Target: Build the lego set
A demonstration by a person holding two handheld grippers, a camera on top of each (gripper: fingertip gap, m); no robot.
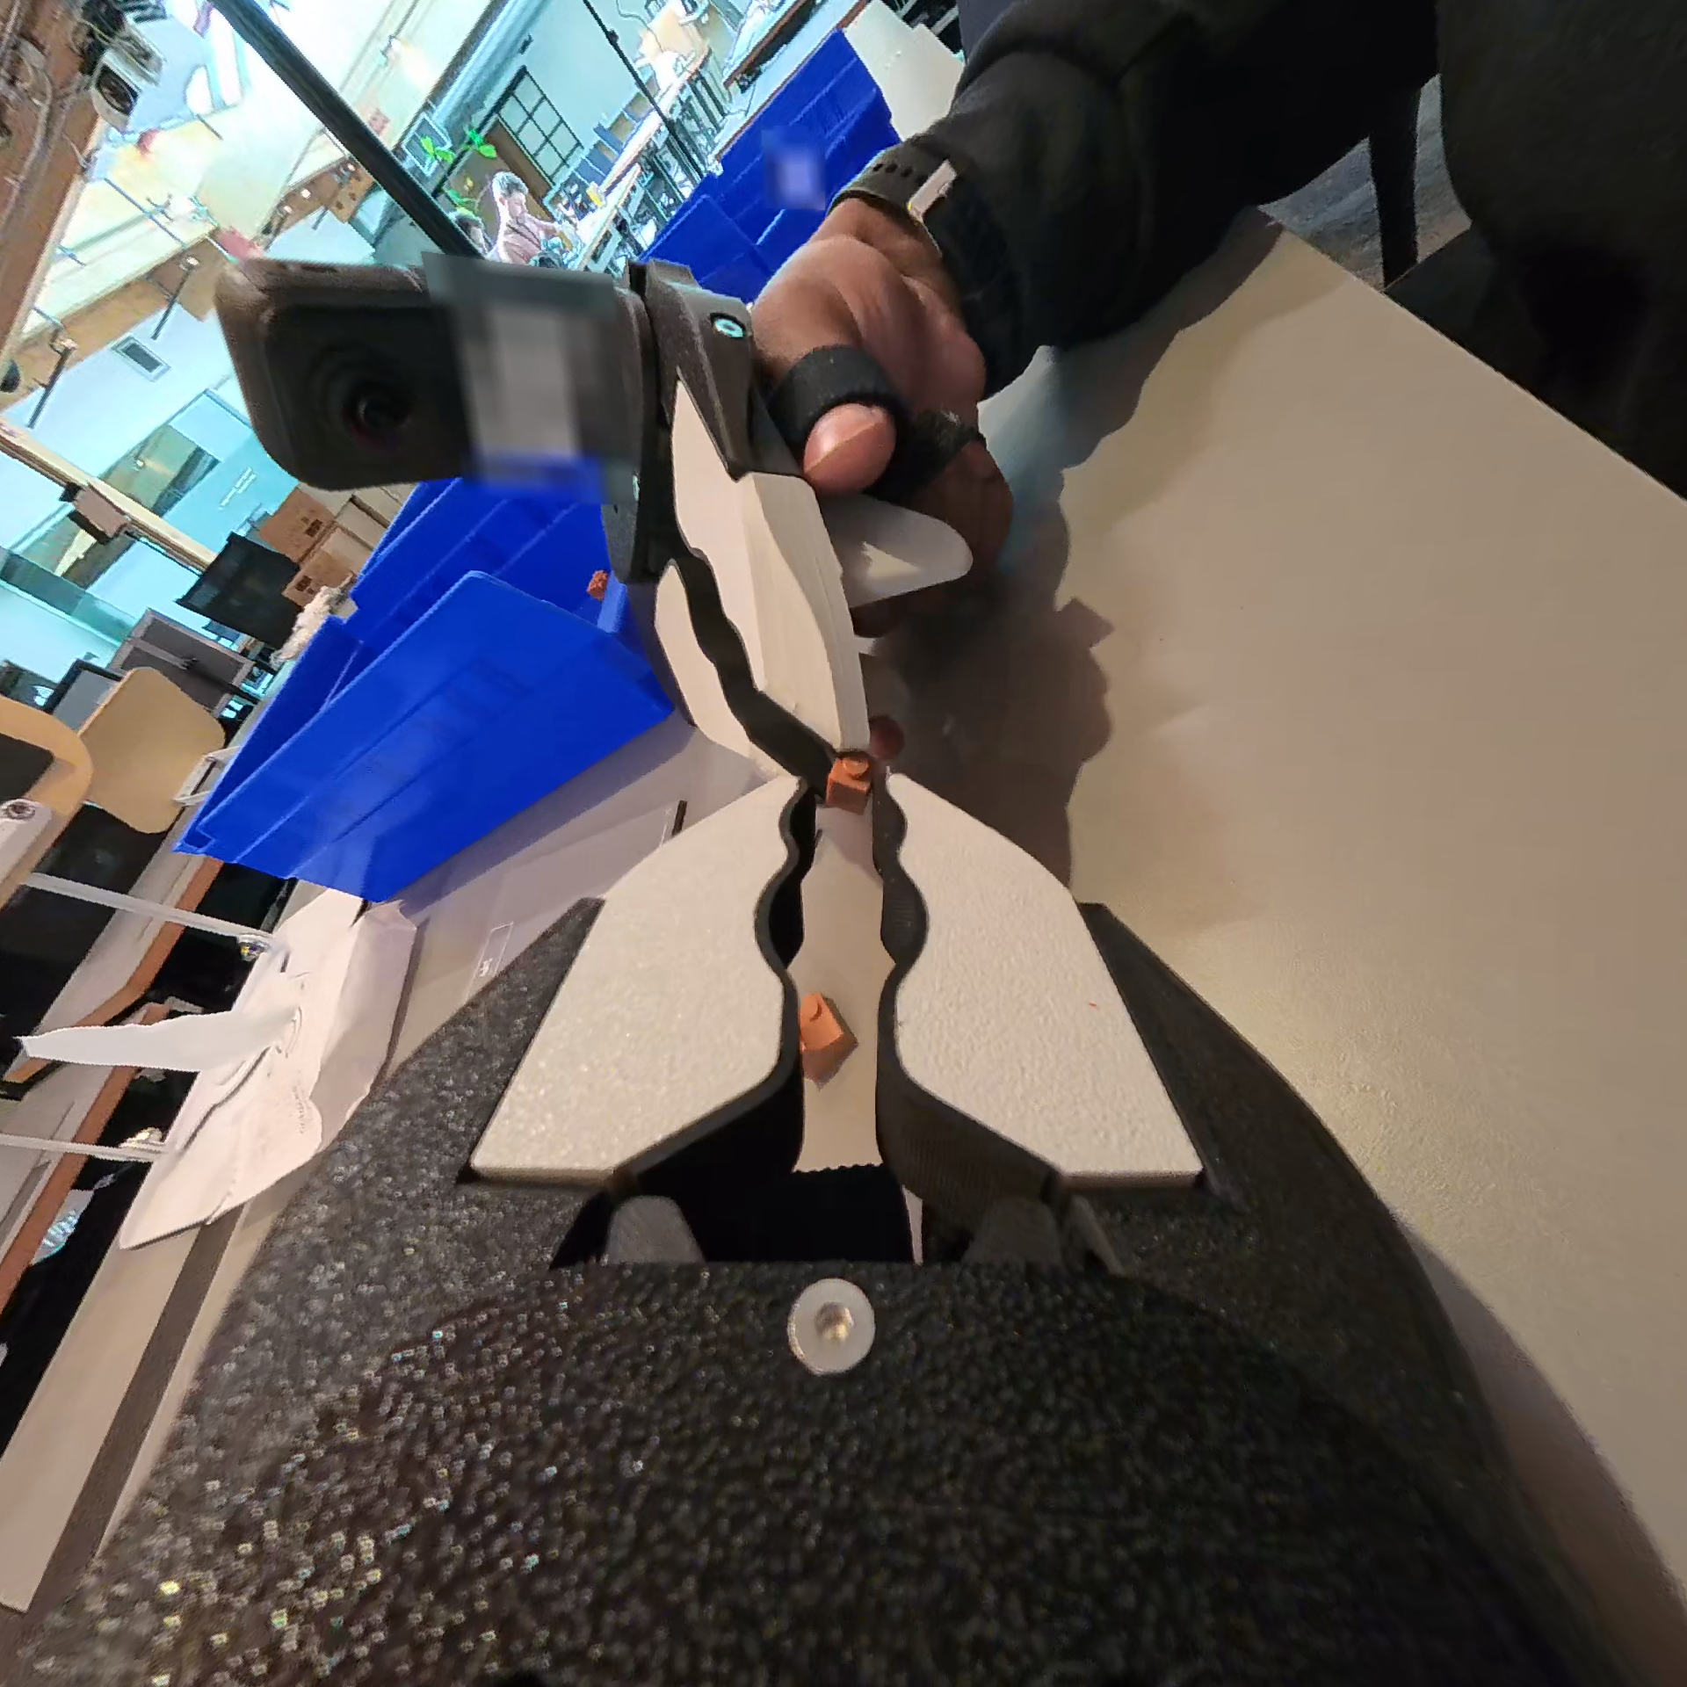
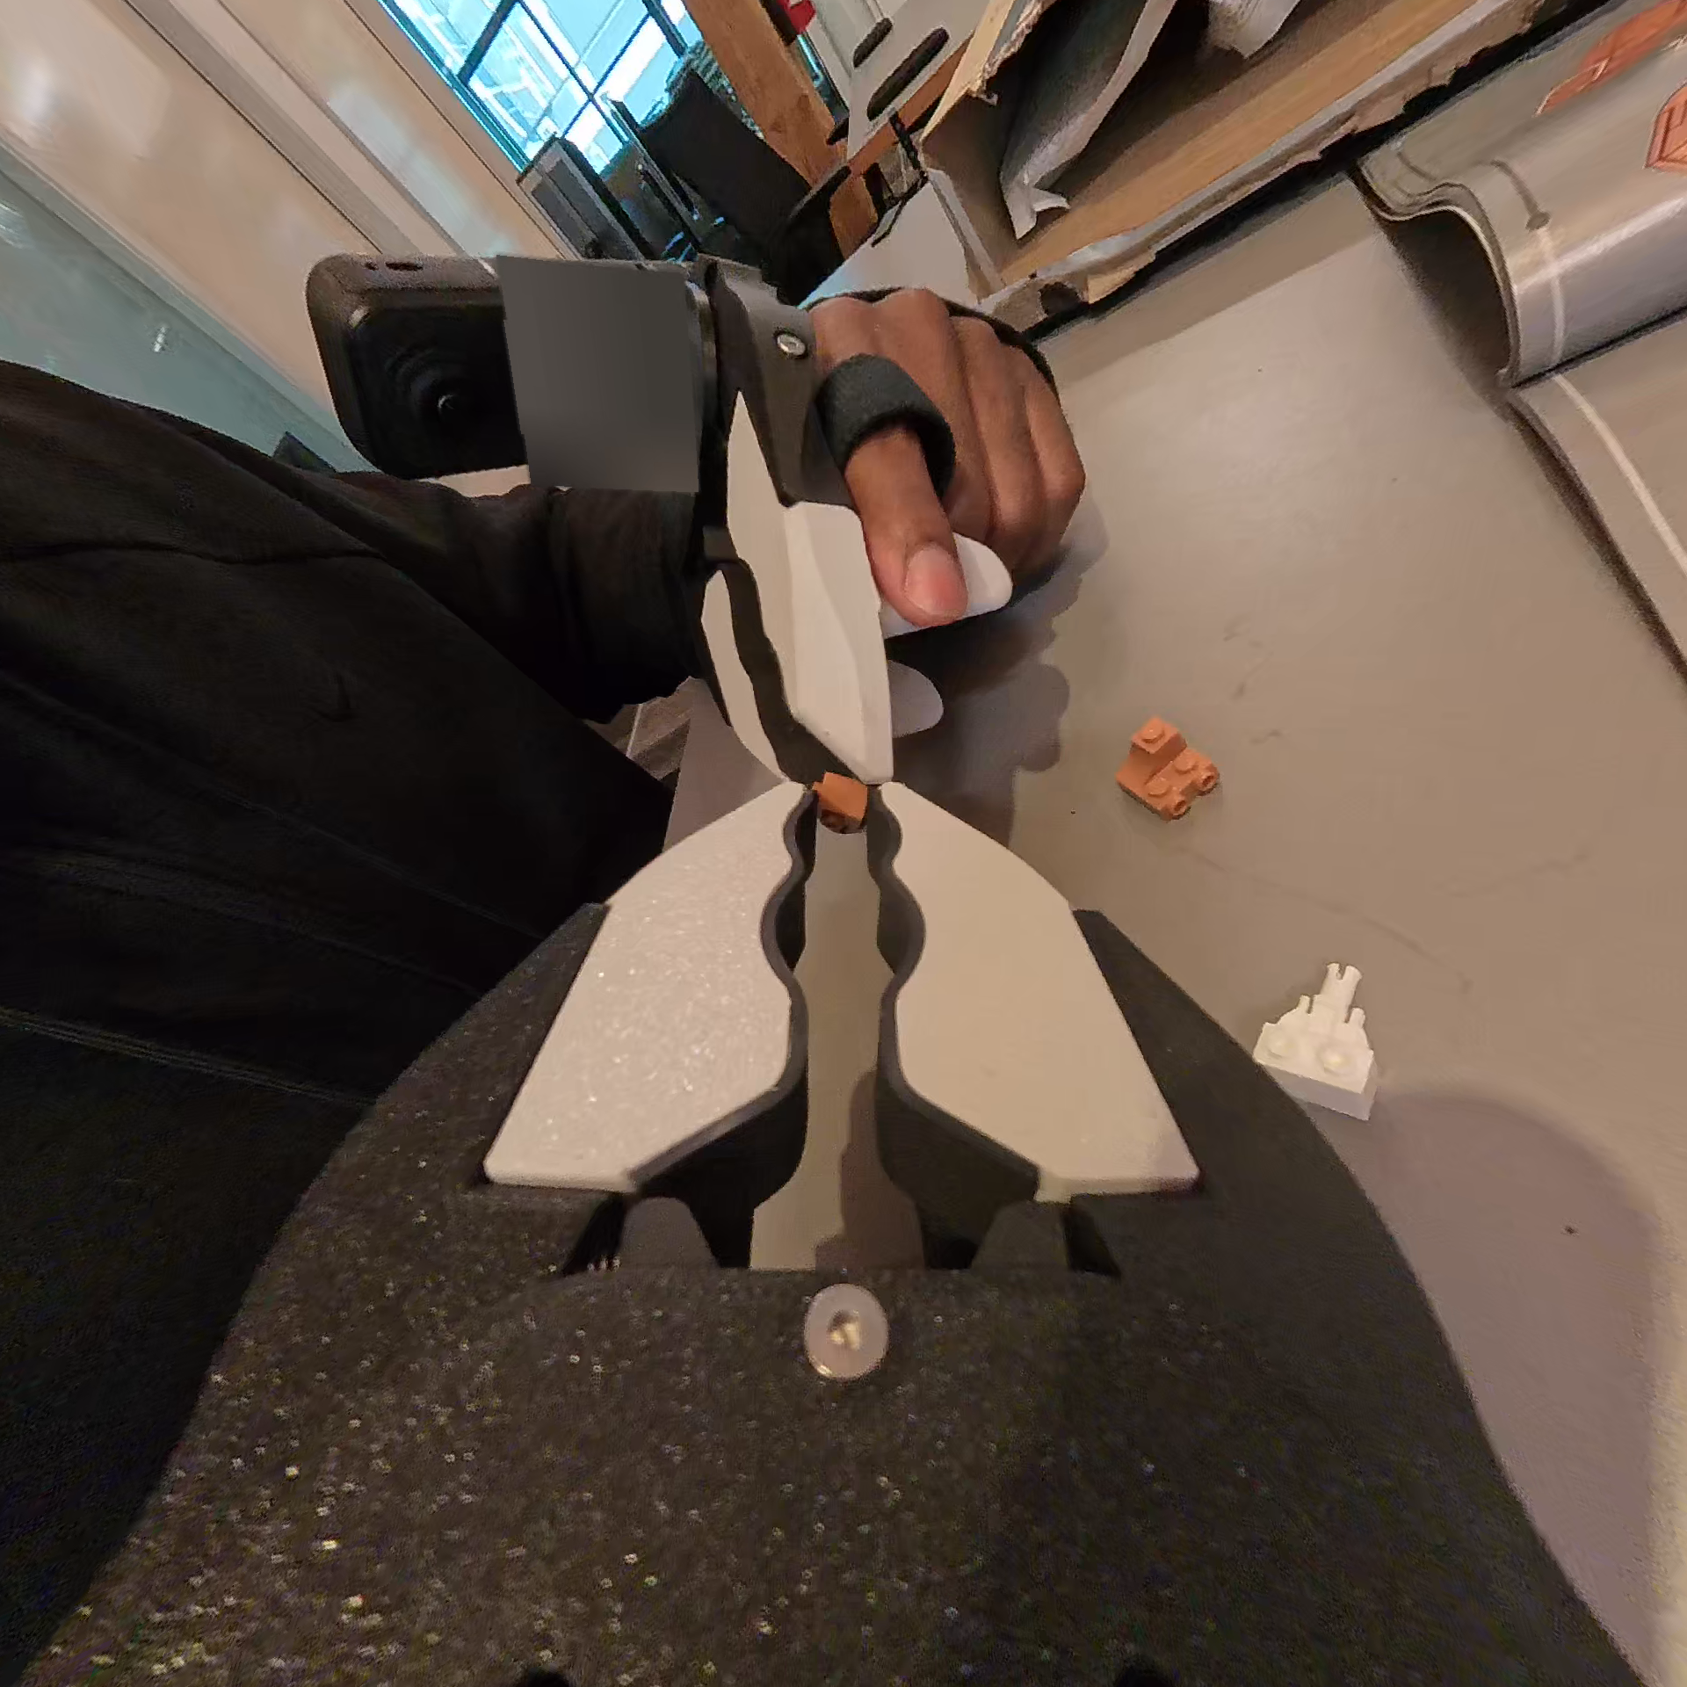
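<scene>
Pale worktop (image 1: pixel 1369 822), blue bins (image 1: pixel 438 721) stacked along its far edge. Two hand-held grippers meet tip to tip above it. Left hand-held gripper (image 1: pixel 844 792) and right hand-held gripper (image 2: pixel 840 803) both pinch one small orange brick (image 1: pixel 847 781), each from an opposite end. Orange stepped brick piece (image 2: pixel 1167 769) and white brick piece (image 2: pixel 1319 1050) lie apart on the worktop. A loose orange brick (image 1: pixel 824 1032) lies below the left fingers.

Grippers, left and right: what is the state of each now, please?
Left gripper: fingers closed on the small orange brick.
Right gripper: fingers closed on the same small orange brick, tip to tip with the left.
</scene>
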